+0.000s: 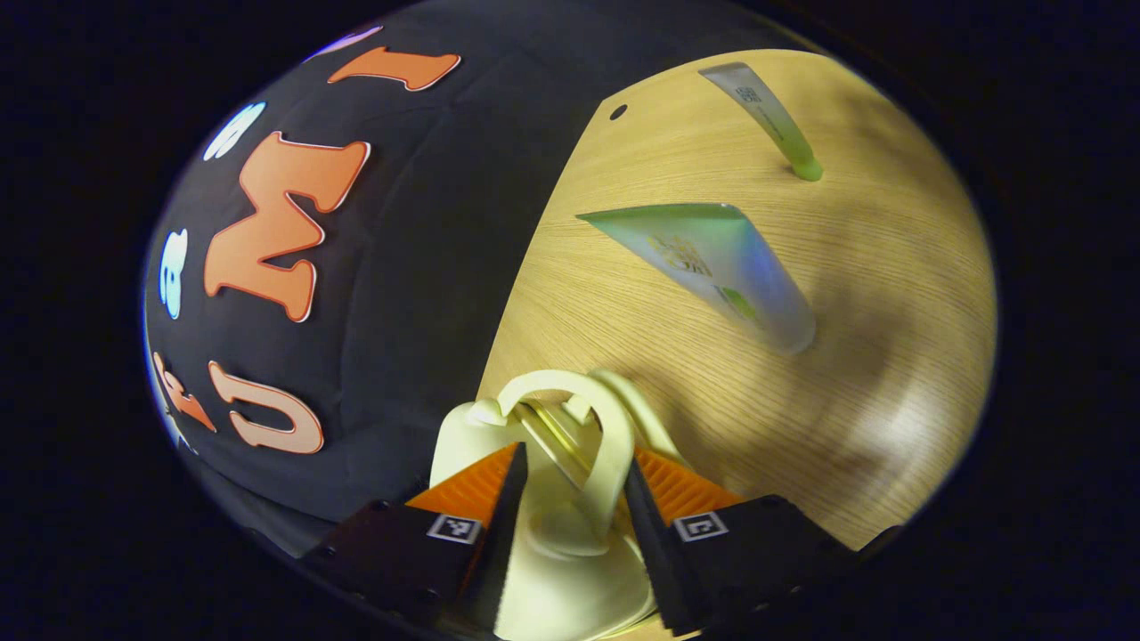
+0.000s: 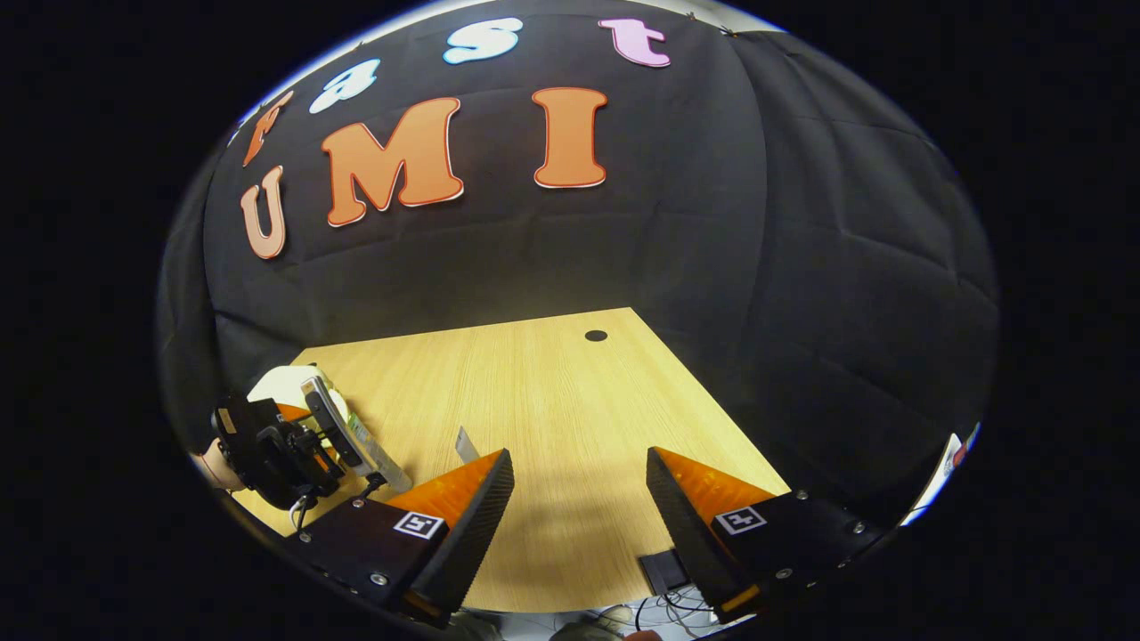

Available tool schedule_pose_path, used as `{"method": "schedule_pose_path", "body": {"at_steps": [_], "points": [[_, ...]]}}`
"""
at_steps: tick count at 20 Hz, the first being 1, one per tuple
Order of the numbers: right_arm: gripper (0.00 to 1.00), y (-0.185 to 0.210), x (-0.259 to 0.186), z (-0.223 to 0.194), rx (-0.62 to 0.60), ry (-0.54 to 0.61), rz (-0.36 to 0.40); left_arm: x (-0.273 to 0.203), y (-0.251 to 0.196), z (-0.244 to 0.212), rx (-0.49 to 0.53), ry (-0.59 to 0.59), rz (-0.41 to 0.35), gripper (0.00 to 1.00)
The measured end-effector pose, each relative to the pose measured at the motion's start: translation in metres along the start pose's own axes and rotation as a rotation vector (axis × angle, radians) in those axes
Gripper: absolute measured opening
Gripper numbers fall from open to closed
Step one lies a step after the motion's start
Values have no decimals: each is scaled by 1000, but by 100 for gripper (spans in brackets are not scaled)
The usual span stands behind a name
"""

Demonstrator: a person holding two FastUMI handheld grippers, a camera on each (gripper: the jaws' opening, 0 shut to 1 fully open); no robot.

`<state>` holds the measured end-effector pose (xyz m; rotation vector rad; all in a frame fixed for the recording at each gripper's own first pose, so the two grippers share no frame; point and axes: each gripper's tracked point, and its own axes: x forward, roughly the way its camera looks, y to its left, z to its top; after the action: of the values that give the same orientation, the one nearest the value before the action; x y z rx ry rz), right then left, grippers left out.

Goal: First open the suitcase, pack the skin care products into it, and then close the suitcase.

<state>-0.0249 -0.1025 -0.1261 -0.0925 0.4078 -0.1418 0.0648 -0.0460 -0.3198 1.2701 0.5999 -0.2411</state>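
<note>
Left tongs (image 1: 570, 499) grip the cream suitcase handle (image 1: 595, 436); frosted tube (image 1: 721, 267) lies at 1 o'clock, long axis 10-to-4; right tongs (image 2: 579, 499) open, empty.

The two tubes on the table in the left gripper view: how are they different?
The wide tube lies nearer the left tool and shows a broad, flat crimped end; the slim tube lies farther off, looks much narrower, and ends in a green cap. Both are pale, translucent, and rest on the wooden table.
</note>
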Motion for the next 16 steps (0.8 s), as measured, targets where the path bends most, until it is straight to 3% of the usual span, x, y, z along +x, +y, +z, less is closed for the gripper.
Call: {"method": "schedule_pose_path", "body": {"at_steps": [3,5,7,16], "points": [[95,1,-1,2,-8,-5,7,10,-16,-2,26,26,-50,26],[95,2,-1,5,-12,-16,15,6,-19,4,79,22,-78,19],[95,3,-2,10,-17,-36,19,5,-12,6,10,8,-81,7],[95,40,19,29,11,-45,93,-38,22,18,-320,-88,-234,6]]}}
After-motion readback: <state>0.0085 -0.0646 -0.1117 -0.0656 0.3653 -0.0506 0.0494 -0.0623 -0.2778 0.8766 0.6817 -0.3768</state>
